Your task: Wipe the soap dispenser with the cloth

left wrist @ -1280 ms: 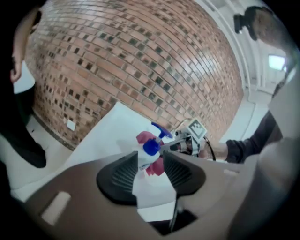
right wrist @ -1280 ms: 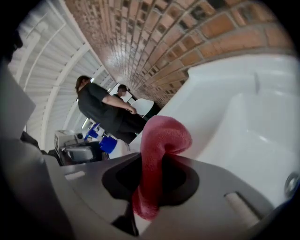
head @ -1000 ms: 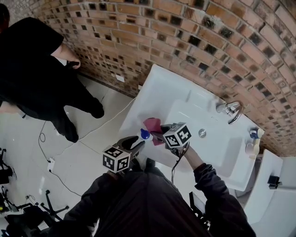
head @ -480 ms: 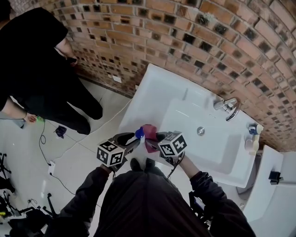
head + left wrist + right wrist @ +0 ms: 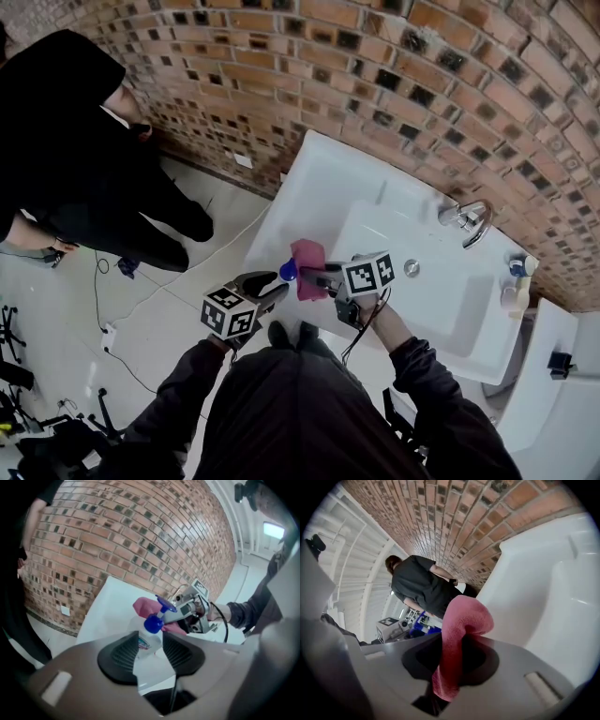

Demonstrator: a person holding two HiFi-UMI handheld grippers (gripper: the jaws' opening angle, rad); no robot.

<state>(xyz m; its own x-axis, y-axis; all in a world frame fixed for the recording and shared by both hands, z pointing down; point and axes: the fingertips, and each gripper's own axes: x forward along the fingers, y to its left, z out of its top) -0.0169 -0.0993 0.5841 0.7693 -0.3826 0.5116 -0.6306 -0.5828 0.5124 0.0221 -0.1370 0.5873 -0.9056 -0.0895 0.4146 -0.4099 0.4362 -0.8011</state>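
A clear soap dispenser [image 5: 149, 640] with a blue pump [image 5: 289, 272] stands between the pads of my left gripper [image 5: 151, 645], which is shut on its body over the near left corner of the white sink [image 5: 319, 178]. In the head view the left gripper [image 5: 270, 287] sits just left of the pump. My right gripper [image 5: 321, 277] is shut on a pink cloth [image 5: 457, 639], which folds over the jaw tips. The cloth [image 5: 307, 255] lies against the right side of the pump head. From the left gripper view the right gripper [image 5: 190, 611] is just behind the pump.
A chrome faucet [image 5: 466, 223] and the drain [image 5: 411, 268] lie to the right in the basin. Small bottles [image 5: 514, 279] stand at the sink's far right corner. A person in black [image 5: 75, 141] stands at the left by the brick wall [image 5: 422, 75]. Cables run over the floor [image 5: 103, 309].
My right gripper has rolled and risen a little with the pink cloth, which now sits higher against the pump head. The left gripper and dispenser have held still.
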